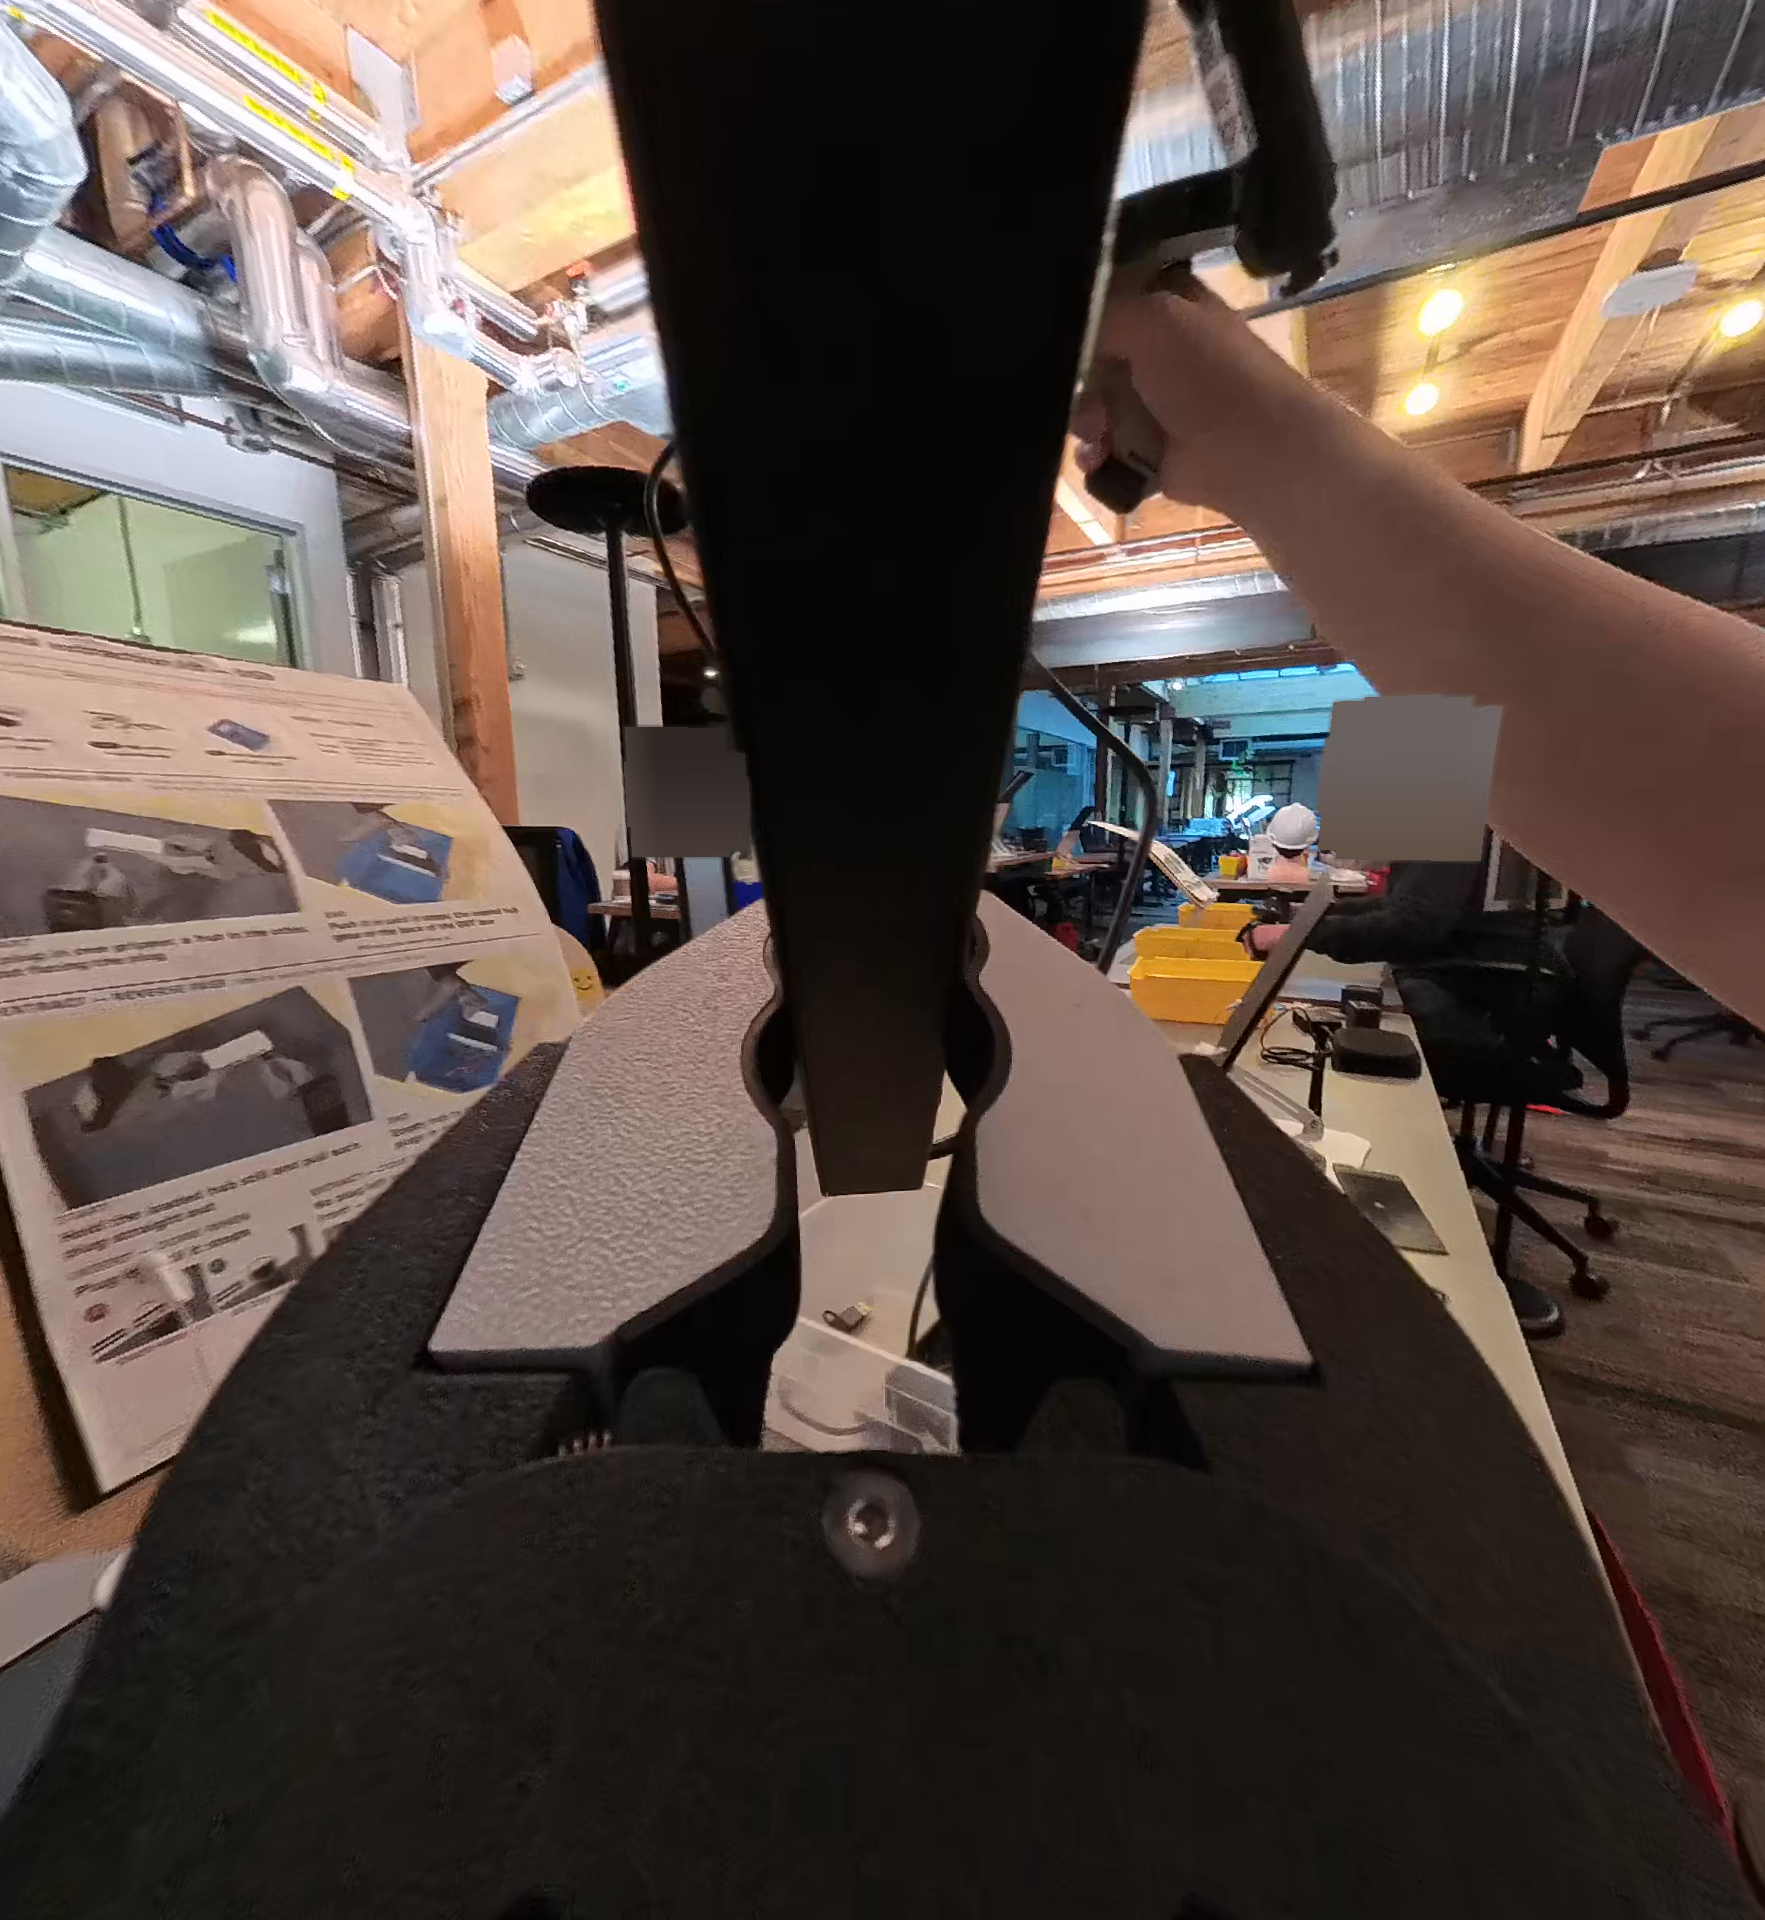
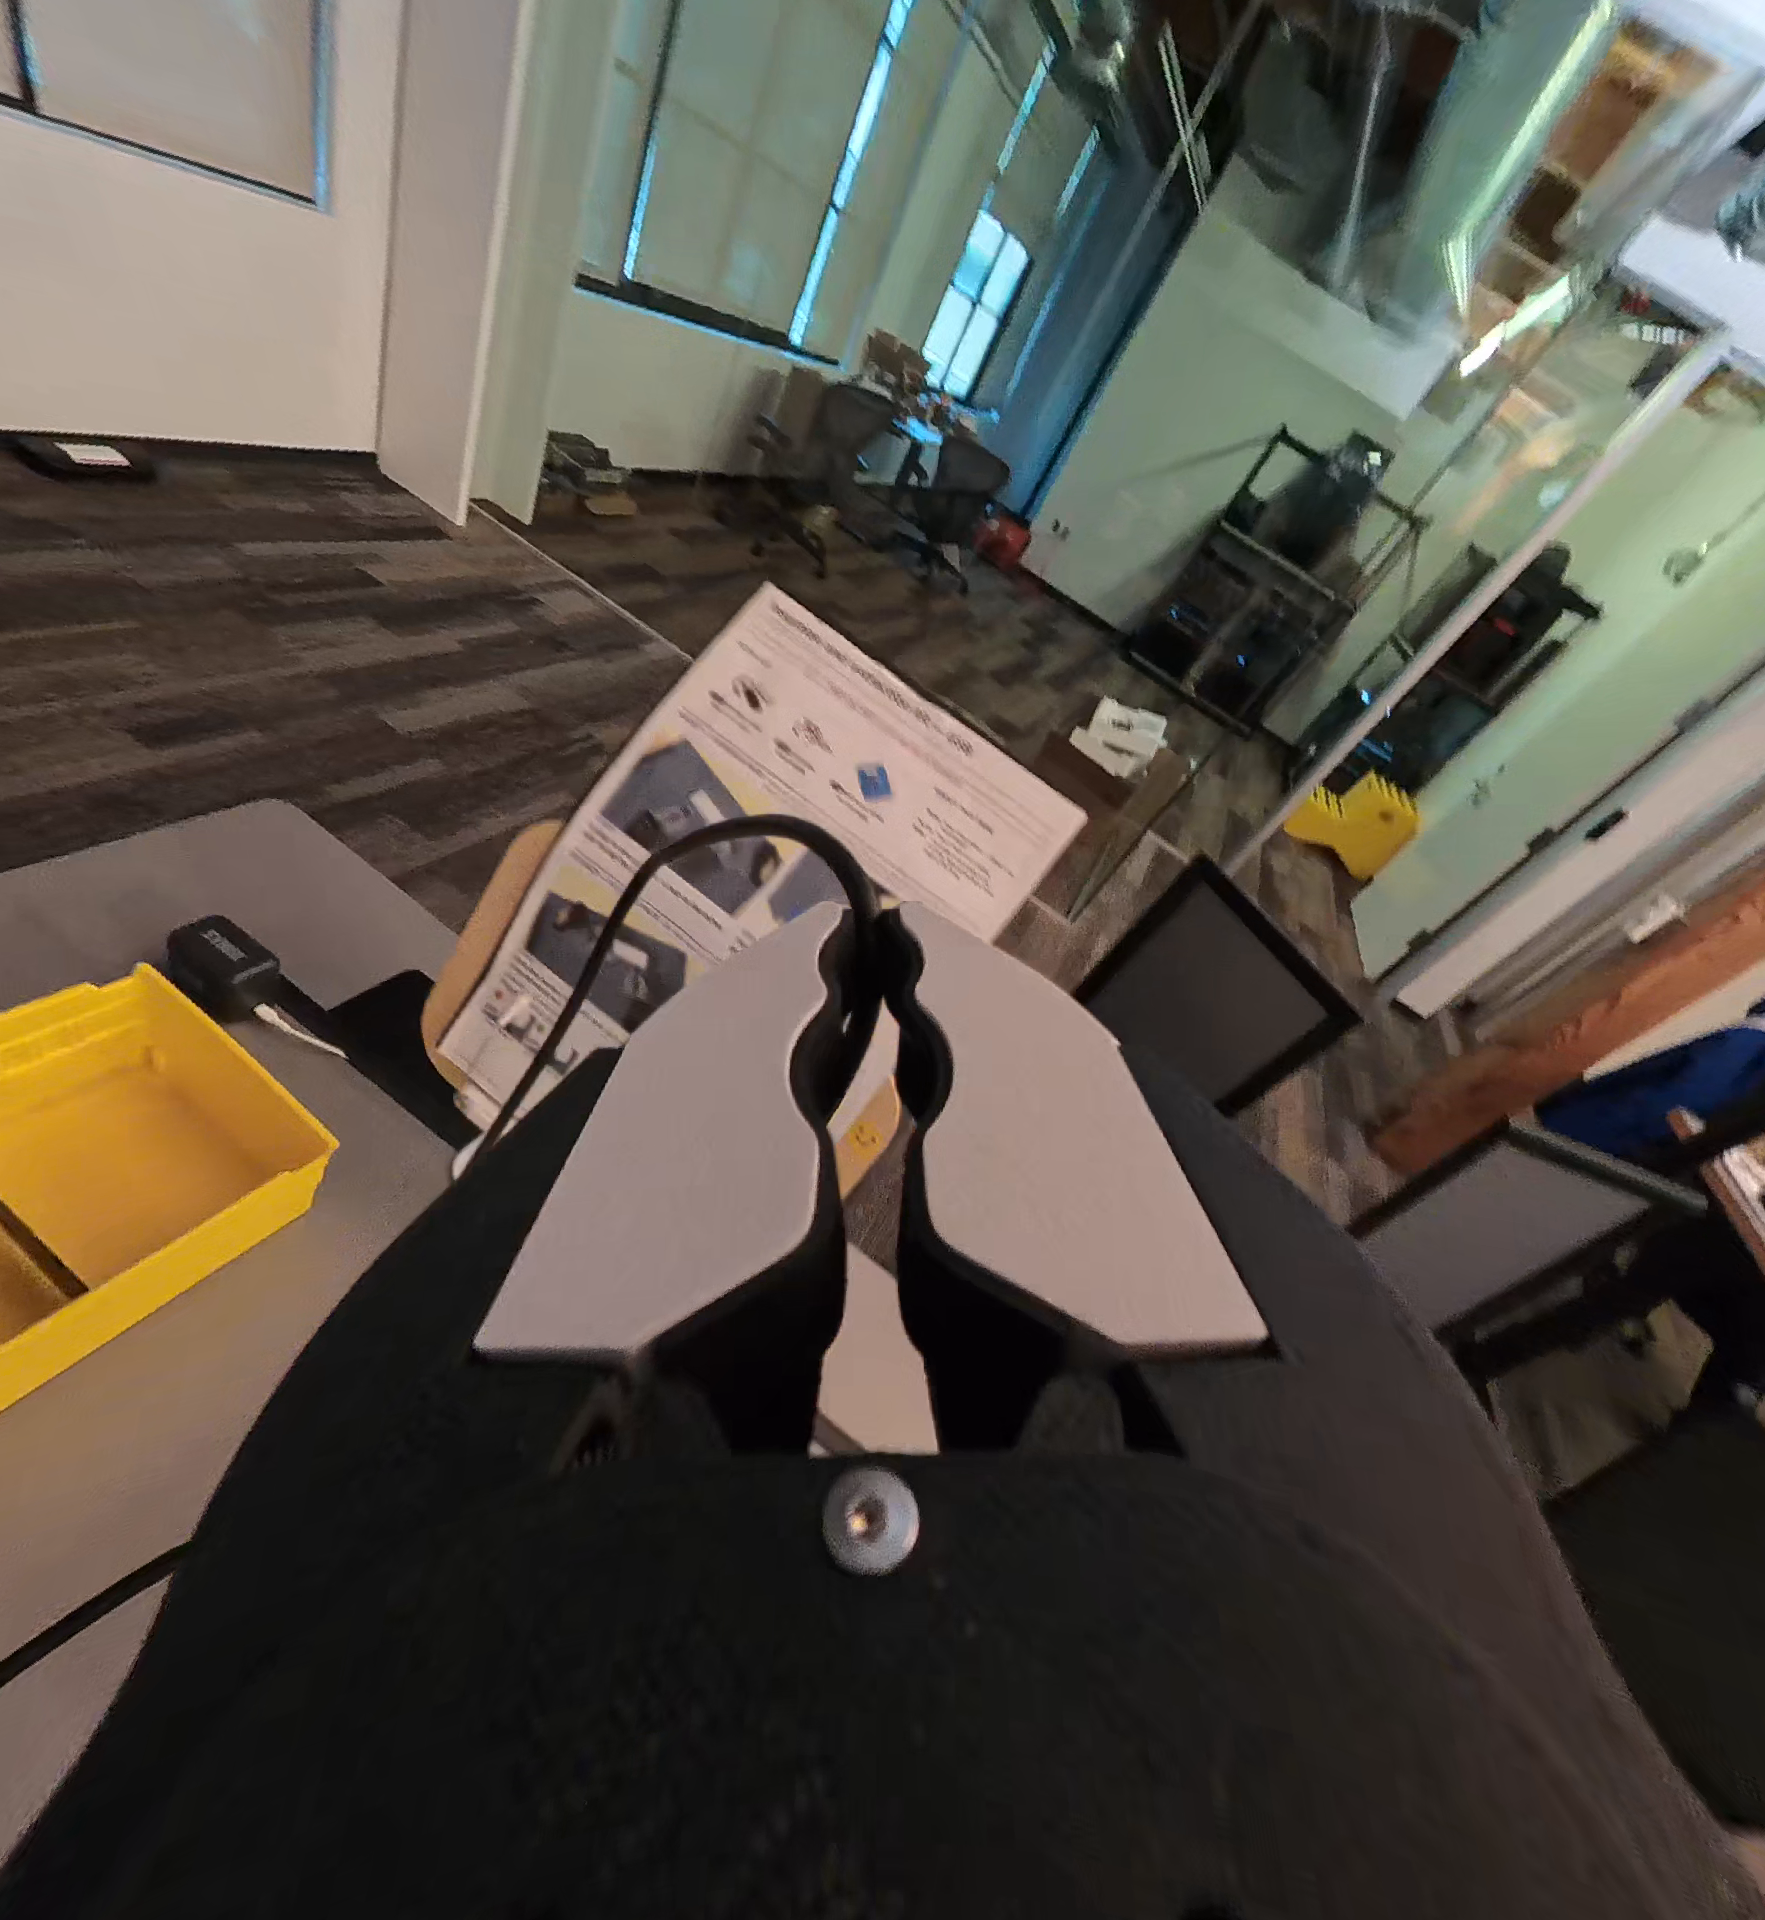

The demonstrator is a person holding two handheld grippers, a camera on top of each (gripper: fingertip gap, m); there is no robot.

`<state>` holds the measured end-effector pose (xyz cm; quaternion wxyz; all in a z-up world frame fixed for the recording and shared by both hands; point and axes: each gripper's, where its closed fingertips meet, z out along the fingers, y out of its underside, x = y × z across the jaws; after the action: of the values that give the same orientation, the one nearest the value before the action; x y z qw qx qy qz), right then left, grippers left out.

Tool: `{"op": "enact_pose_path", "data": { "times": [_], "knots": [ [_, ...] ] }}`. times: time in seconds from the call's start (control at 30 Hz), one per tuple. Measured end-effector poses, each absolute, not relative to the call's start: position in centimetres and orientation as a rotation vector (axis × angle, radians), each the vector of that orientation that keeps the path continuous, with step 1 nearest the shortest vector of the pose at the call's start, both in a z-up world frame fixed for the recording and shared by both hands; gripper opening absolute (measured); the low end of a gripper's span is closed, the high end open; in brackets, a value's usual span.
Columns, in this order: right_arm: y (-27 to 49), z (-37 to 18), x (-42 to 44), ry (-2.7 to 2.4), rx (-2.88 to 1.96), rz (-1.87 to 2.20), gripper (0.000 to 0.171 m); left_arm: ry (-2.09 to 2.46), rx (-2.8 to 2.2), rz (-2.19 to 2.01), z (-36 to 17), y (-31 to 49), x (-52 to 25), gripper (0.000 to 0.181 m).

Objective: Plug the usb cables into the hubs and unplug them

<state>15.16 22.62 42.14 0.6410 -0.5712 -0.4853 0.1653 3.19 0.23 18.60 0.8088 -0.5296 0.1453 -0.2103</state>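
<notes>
In the left wrist view the left gripper (image 1: 873,1023) is clamping a long, flat black wedge-shaped piece (image 1: 873,582) between its jaws. The piece is narrowing toward its lower end and running up the middle of the frame to the top edge, its long axis near vertical; it may be a hub seen end-on, though the close view is leaving that unsure. The fingers (image 1: 639,1153) are wearing pebbled grey plates on matte black bodies with scalloped inner edges. Below the gap, a pale desk (image 1: 1397,1153) is carrying a small dark connector (image 1: 845,1317). At the left of the frame a curled instruction sheet (image 1: 203,997) is leaning upright. At the upper right a hand (image 1: 1158,405) is gripping a black handle.

In the right wrist view the right gripper (image 2: 883,951) is pinching a thin black usb cable (image 2: 722,836) at the tips of its almost closed jaws. The cable is arching up and over to the left, then dropping toward the desk. At the left of the frame a yellow plastic bin (image 2: 130,1143) is sitting on the grey desk, with a small black box (image 2: 223,961) just behind it.
</notes>
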Motion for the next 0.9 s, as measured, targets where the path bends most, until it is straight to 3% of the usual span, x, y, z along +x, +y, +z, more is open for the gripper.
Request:
{"op": "enact_pose_path", "data": {
  "times": [0.37, 0.73, 0.9],
  "knots": [
    [31.2, 34.6, 22.8, -1.025, -1.533, 0.328, 0.005, 0.397, -1.222, -0.462, 17.1, 4.0, 7.4, 0.025],
    [36.1, 22.1, 24.6, -1.079, -1.854, 0.399, 0.005, 0.350, -1.273, -0.473, 16.1, 6.2, 6.8, 0.025],
    [38.9, 12.6, 24.9, -1.018, -2.104, 0.462, 0.005, 0.277, -1.266, -0.441, 16.0, 6.8, 5.2, 0.025]
  ]
}}
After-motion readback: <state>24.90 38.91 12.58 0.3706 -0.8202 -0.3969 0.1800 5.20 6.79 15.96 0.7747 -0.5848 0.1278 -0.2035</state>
